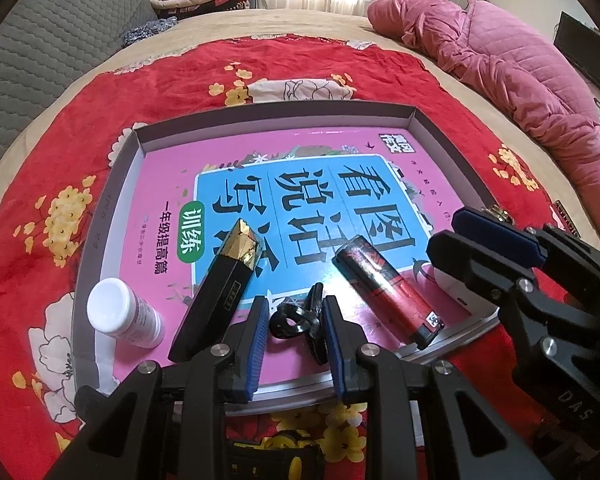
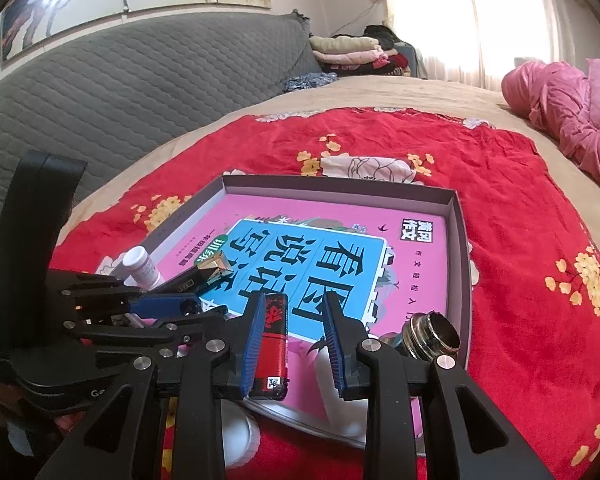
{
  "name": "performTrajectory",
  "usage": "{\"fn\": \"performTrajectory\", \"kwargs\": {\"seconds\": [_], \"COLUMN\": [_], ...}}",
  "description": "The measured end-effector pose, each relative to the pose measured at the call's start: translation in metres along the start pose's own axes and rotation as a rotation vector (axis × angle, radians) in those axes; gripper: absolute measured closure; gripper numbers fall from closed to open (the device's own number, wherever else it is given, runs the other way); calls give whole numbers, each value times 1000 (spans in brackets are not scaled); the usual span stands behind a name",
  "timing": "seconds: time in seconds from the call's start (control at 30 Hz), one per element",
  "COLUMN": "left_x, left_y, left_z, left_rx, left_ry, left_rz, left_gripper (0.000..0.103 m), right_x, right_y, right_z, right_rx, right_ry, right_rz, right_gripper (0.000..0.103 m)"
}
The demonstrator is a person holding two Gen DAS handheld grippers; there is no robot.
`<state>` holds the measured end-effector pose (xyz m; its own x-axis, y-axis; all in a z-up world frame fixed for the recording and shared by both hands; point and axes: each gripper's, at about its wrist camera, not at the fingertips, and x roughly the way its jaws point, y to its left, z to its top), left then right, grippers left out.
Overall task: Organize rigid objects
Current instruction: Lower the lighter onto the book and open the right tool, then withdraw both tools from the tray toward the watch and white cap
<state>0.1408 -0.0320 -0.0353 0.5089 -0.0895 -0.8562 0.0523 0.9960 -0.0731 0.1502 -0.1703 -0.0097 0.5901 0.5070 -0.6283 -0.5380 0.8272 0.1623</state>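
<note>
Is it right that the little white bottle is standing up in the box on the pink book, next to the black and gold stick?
Not quite. The white bottle is lying on its side, not standing, as the left wrist view shows. It is in the box, on the pink book, beside the black and gold stick.

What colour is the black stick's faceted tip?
Gold, on the black stick; clearest in the left wrist view.

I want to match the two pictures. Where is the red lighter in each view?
Left wrist view: the red lighter lies right of centre, low on the pink book, right of the left gripper.
Right wrist view: the red lighter is low at centre, between the fingers of the right gripper.
Shared landmark: the book's blue title panel.
</note>
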Motion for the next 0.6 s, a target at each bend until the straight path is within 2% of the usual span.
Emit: {"fn": "performTrajectory", "kwargs": {"seconds": [0.1, 0.6], "left_x": [-2, -27], "left_y": [0, 2], "left_z": [1, 4], "left_rx": [-1, -18], "left_ry": [-2, -49], "left_rz": [-2, -3], "left_gripper": [66, 65], "right_x": [-1, -16], "right_y": [-1, 4], "right_z": [0, -1], "right_rx": [5, -23], "right_ry": [-2, -42], "right_rz": [1, -16], "right_gripper": [53, 52]}}
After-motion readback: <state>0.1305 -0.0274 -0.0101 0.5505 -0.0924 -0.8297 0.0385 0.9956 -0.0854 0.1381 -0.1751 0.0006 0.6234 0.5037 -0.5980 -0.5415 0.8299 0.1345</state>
